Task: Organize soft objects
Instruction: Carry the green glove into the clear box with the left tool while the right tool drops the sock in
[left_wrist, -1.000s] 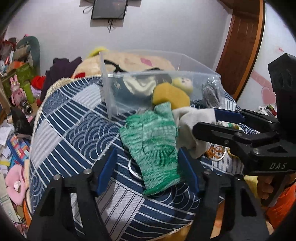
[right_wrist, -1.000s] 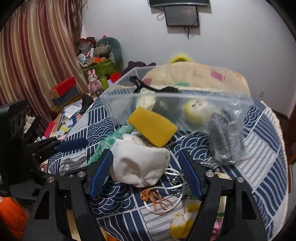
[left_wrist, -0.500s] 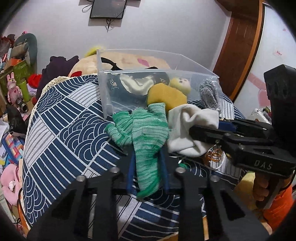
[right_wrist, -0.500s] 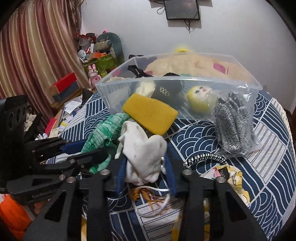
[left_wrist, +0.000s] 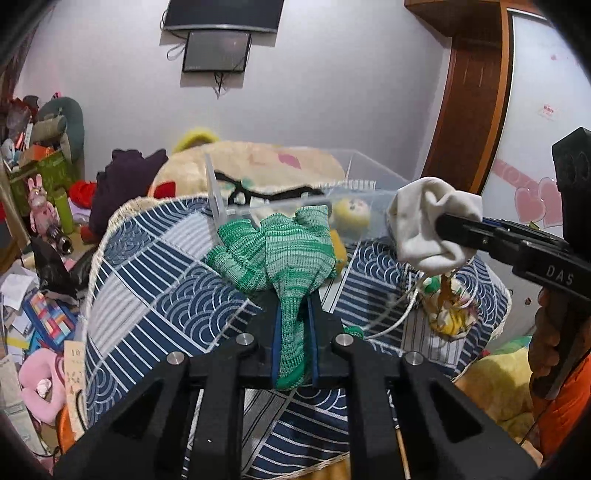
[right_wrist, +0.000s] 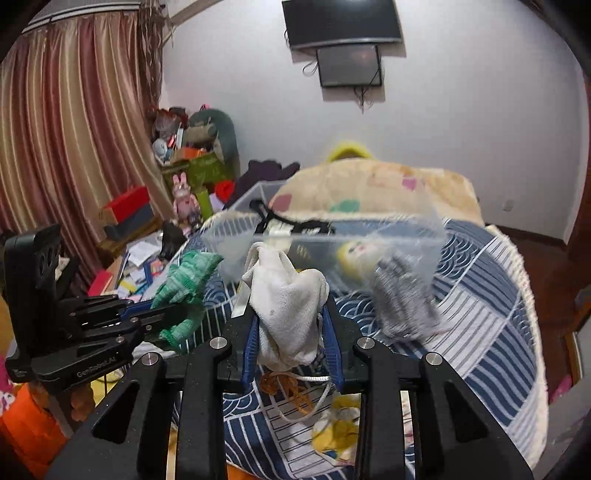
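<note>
Jaws clenched on both sides, lifted clear of patterned bedspread (left_wrist: 155, 280) for transfer toward clear bin (right_wrist: 369, 236) beyond: left gripper (left_wrist: 293, 332) grasping green glove (left_wrist: 280, 251), right gripper (right_wrist: 291, 343) grasping white cloth (right_wrist: 284, 295).

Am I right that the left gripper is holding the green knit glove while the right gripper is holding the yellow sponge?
Not quite. The left gripper does hold the green knit glove, but the right gripper is shut on a white sock, not the yellow sponge. The right wrist view shows the sock pinched between its blue-padded fingers.
</note>
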